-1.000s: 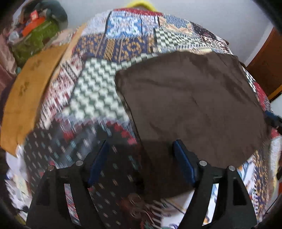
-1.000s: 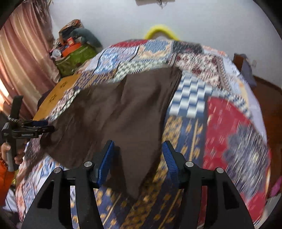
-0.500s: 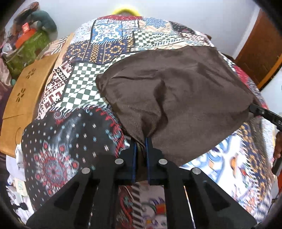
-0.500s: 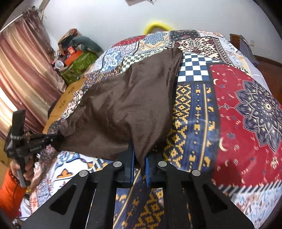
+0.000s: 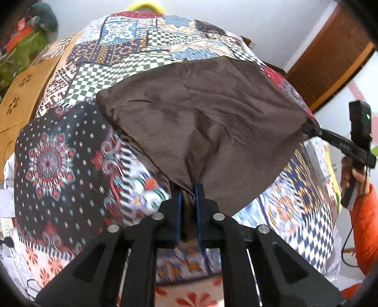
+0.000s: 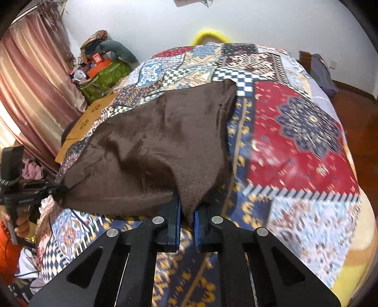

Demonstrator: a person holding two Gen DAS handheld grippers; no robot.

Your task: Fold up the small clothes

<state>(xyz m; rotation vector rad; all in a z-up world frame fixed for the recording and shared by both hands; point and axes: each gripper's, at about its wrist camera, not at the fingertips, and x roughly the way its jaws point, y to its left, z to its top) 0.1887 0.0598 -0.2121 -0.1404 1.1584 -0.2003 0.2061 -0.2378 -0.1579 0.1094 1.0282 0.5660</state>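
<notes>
Brown cloth [image 5: 208,122] hangs stretched between your hands above the quilt [image 5: 59,165], long axis running gripper to gripper; left gripper [image 5: 188,200] and right gripper [image 6: 187,217] each pinch a near corner.

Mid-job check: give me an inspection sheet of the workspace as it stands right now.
Surface: patchwork bedspread covering the bed.
Job's things: one brown cloth, near edge lifted at two corners, far edge resting on the bedspread.
Clutter: pile of boxes and bags beyond the bed's far corner; tan wooden board along the bed's side.
Grippers: left gripper shut on a near corner of the cloth; right gripper shut on the other near corner.
Cables: thin dark cable by the orange sleeve.
Surroundings: white wall, pink curtain, wooden door, yellow ring behind the bed.
</notes>
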